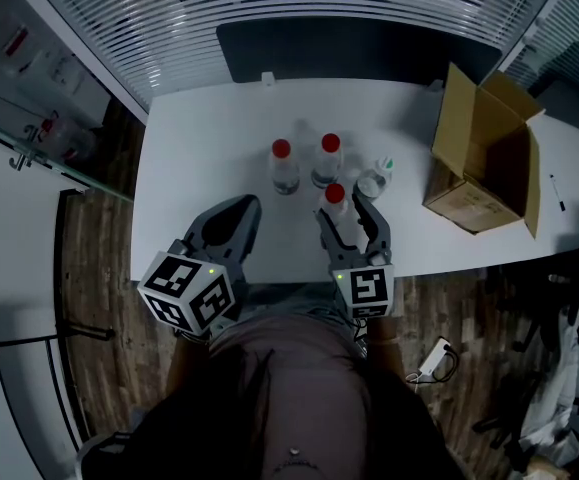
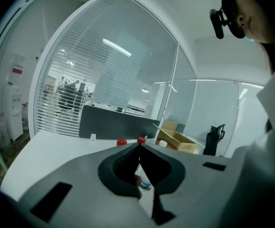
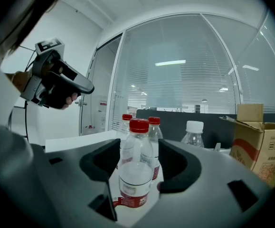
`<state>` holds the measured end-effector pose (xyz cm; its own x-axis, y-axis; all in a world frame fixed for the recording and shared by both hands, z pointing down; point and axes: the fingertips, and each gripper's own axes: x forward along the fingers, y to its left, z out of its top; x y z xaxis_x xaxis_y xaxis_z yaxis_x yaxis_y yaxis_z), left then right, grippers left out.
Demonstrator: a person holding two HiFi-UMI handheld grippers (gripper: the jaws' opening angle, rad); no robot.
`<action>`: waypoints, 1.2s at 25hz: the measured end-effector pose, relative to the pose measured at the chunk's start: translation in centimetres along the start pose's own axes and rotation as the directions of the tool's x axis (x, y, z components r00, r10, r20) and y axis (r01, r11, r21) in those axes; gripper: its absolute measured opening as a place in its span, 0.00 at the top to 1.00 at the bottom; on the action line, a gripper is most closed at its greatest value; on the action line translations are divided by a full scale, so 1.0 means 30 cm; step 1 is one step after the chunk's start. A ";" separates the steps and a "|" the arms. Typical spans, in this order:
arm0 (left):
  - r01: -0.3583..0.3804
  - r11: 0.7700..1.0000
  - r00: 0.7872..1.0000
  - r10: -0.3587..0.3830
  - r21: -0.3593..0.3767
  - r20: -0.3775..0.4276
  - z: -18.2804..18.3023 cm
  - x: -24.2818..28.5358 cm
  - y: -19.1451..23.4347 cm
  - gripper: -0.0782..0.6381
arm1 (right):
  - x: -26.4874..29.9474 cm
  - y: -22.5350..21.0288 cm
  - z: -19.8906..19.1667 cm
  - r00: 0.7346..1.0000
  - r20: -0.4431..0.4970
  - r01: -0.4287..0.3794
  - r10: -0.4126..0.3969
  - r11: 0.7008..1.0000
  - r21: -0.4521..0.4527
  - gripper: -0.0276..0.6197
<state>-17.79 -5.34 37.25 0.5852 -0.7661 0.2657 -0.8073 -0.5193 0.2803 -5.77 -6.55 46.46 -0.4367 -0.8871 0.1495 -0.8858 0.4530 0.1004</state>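
My right claw (image 1: 346, 211) stands with its jaws apart around the near bottle (image 3: 136, 172). A sliver of space shows on each side, so the dark, curved pads are not pressing it. The bottle is clear plastic, upright on the counter (image 1: 199, 158), with a red cap and a red-and-white label. Its foot is cut off from me by the claw's grey body.

My left claw (image 2: 138, 145) is closed on nothing, its tips meeting in a thin line. It hangs above the counter to the left of the near bottle. Through the rounded hole behind those tips I catch only a slice of a bottle's label, and I cannot tell which bottle it belongs to. Two red caps peek over the jaws.

Just behind the near bottle stand a second red-capped bottle (image 1: 284, 168) and a third red-capped bottle (image 1: 327, 160). In the right gripper view the jaws hide their lower halves. Behind and to the right of the near bottle is a white-capped bottle (image 3: 194, 134) of the same clear plastic.

Farther right of the near bottle sits a cardboard box (image 1: 484, 153), matte brown with its flaps open, cropped by the edge of the right gripper view. The counter is smooth and white, and a dark panel (image 1: 359, 48) runs along its far edge.
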 end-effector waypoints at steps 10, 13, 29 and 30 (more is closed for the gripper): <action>0.013 1.000 1.000 -0.013 0.000 0.000 -0.002 0.005 -0.004 0.88 | -0.012 -0.008 0.016 1.000 0.006 0.012 -0.012 1.000 0.007 0.58; 0.017 1.000 1.000 -0.017 -0.003 0.002 0.000 0.007 -0.004 0.88 | -0.032 -0.015 0.034 1.000 0.025 0.013 -0.013 1.000 0.023 0.58; 0.055 0.998 0.998 -0.055 -0.002 0.013 0.008 0.030 -0.022 0.88 | -0.181 -0.107 0.220 0.989 0.105 0.084 -0.100 0.986 0.146 0.64; 0.058 0.998 0.998 -0.057 -0.002 0.014 0.008 0.031 -0.023 0.88 | -0.194 -0.122 0.223 0.987 0.108 0.104 -0.120 0.985 0.140 0.69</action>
<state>-16.70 -5.79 37.09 0.6295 -0.7401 0.2366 -0.7721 -0.5617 0.2972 -1.03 -3.64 38.64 -0.3419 -0.9393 0.0298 -0.9397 0.3413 -0.0229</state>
